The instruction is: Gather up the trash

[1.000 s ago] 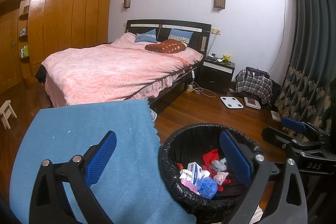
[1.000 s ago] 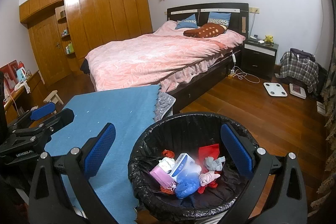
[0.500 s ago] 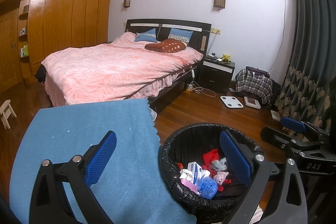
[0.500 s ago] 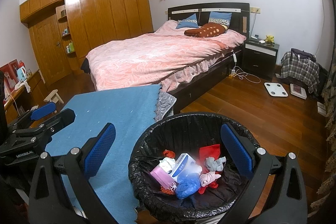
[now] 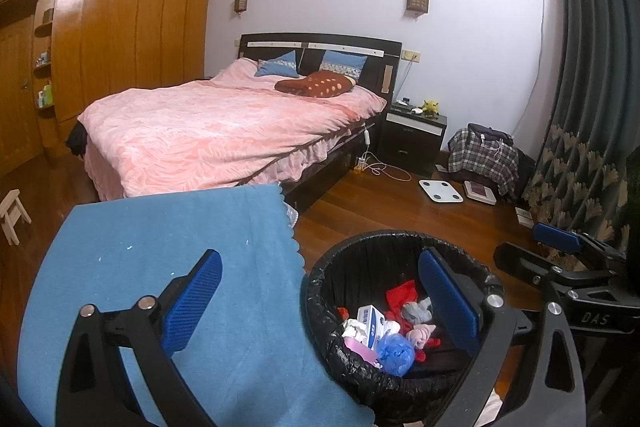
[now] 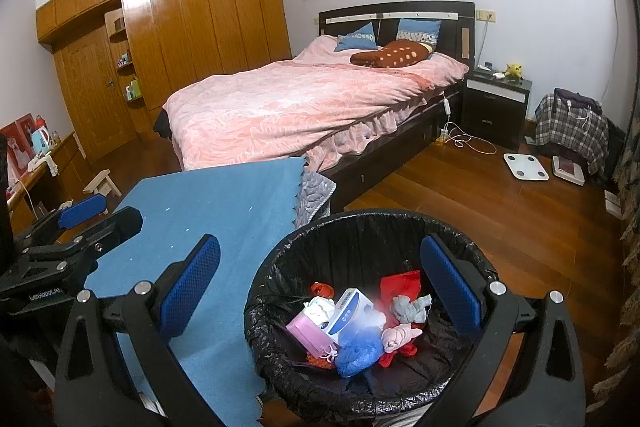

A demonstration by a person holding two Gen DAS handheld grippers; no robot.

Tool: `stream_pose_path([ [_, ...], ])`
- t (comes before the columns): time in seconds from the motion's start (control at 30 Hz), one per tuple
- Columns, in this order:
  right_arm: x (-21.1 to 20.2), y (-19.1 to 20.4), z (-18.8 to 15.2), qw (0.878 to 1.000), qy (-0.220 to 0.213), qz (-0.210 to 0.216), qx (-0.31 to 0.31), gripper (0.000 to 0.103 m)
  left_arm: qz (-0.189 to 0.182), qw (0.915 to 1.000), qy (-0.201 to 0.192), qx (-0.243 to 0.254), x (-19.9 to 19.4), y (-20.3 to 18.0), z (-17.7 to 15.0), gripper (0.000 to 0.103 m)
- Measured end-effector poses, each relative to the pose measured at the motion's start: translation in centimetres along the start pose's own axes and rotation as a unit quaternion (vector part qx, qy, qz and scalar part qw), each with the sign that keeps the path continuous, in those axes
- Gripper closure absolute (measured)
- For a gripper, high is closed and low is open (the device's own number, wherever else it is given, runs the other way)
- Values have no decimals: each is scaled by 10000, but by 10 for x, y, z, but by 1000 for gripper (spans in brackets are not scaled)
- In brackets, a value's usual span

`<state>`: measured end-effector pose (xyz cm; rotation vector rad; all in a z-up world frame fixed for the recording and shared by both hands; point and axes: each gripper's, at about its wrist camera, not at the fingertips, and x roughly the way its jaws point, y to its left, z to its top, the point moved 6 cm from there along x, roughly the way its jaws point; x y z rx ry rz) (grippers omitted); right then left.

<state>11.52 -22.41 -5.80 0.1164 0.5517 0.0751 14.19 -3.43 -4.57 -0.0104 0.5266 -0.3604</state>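
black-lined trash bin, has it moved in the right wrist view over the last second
No. The black-lined trash bin sits at the same spot against the blue cloth-covered table edge and the wooden floor.

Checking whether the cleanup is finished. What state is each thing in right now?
Left claw: open, empty.
Right claw: open, empty.
Trash bin: upright, black liner in place, partly filled.
Trash: lying in the bin's bottom.
Blue cloth: spread flat, nothing on it.
Bed: made, pink cover.
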Motion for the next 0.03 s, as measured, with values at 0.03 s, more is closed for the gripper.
stream_pose_path([
  [0.03,1,-1,0,10000,1,1,4,5,3,10000,0,3,0,0,0,6],
])
